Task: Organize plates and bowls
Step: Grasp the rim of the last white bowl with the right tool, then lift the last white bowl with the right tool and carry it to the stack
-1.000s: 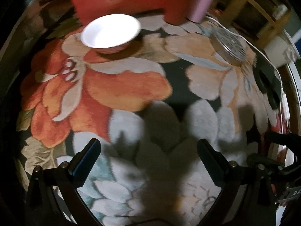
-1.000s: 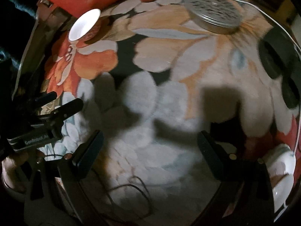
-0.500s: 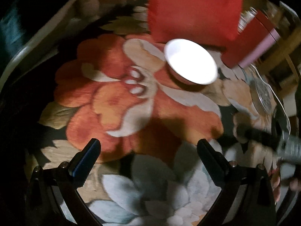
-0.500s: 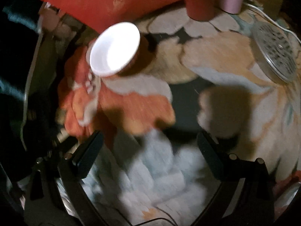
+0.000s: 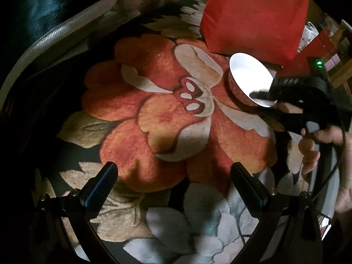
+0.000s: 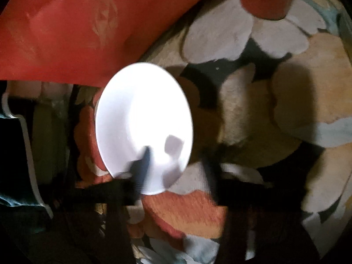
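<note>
**On the flowered rug: one white bowl, taken at the near rim**

Across the whole field lay a thick rug (image 5: 167, 118) with a large orange flower. It would cushion crockery but give it no firm, flat seat.

At the far edge stood a red bag (image 5: 253, 15), just behind the bowl.

Item: one bowl (image 5: 248, 79), white inside and reddish outside, upright on the rug. Probably glazed ceramic, so stiff, smooth, fairly heavy and liable to chip. The thin rim was judged the best hold, one finger inside and one outside.

Right gripper (image 6: 175, 170), carried in a hand (image 5: 325, 145), straddled that near rim. Its jaws had just been closing with the bowl's wall between them. Blur hid whether the pads pressed yet.

Left gripper (image 5: 173, 176) hung over bare rug, well apart from the bowl, with its jaws wide and nothing between them.
</note>
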